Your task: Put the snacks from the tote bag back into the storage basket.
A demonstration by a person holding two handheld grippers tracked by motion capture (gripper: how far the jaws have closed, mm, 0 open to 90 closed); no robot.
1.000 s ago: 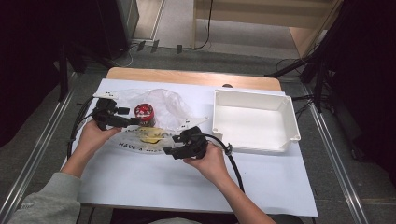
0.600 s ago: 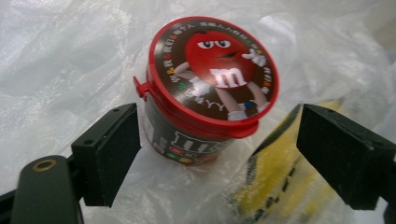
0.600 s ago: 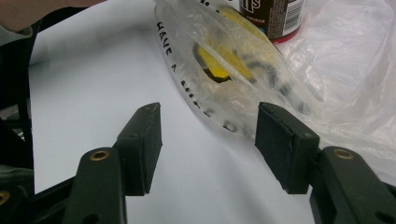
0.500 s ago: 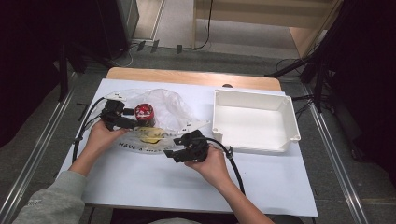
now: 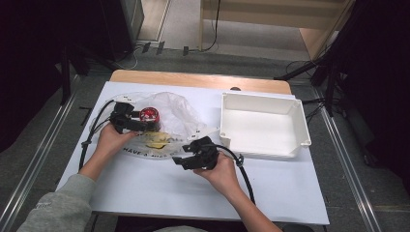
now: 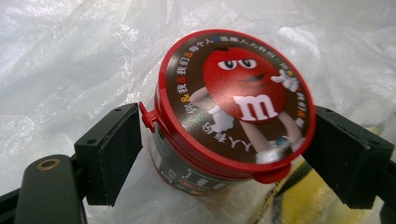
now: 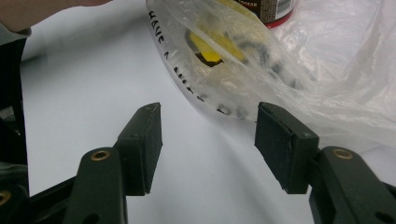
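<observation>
At about ten o'clock on the desk (image 5: 145,193), my left gripper (image 6: 219,149) has come in around the red-lidded candy tub (image 6: 231,100), which stands on the clear plastic bag (image 5: 181,113). A second ago the gripper sat further left, short of the tub. Its jaws now flank the tub, the left one just beside it, not yet clamped. My right gripper (image 7: 208,140) stays spread wide and empty at six o'clock, before the bag's printed edge. The white bin (image 5: 261,126) waits at three o'clock, presumably the tub's destination.
</observation>
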